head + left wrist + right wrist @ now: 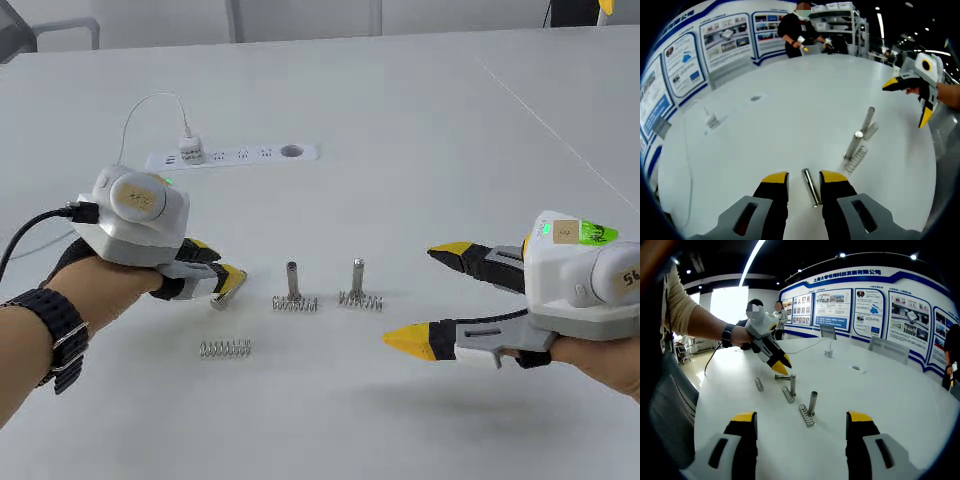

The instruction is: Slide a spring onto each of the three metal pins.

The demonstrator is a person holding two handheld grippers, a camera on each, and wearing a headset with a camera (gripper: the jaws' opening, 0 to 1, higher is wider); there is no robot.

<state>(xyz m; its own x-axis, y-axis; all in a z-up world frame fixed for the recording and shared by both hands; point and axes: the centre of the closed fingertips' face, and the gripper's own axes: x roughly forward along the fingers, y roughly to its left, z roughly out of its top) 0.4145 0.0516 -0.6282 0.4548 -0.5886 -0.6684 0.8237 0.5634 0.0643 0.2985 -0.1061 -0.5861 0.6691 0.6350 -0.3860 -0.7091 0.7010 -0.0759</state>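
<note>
Steel pins stand upright near the middle of the white bench (420, 130). We see the left pin (293, 278) and the right pin (357, 273) side by side, and both shafts are bare. The first spring (295, 303) lies flat against the foot of the left pin. The second spring (361, 300) lies the same way at the foot of the right pin. The third spring (225, 348) lies alone on the bench, nearer to us and left of the two pins.

The third pin (810, 187) sits between the fingers of the left gripper (222, 265), low by the bench surface, just left of the first spring. In the left gripper view we see the fingers close on either side of it, with a sliver of gap showing, so we cannot tell whether they pinch it. The right gripper (410, 295) hovers to the right of the upright pins, apart from them, with its fingers spread wide.

Farther back on the bench lies a power strip (240, 156) with a white charger (190, 151) plugged in, its cable (140, 108) looping away.
</note>
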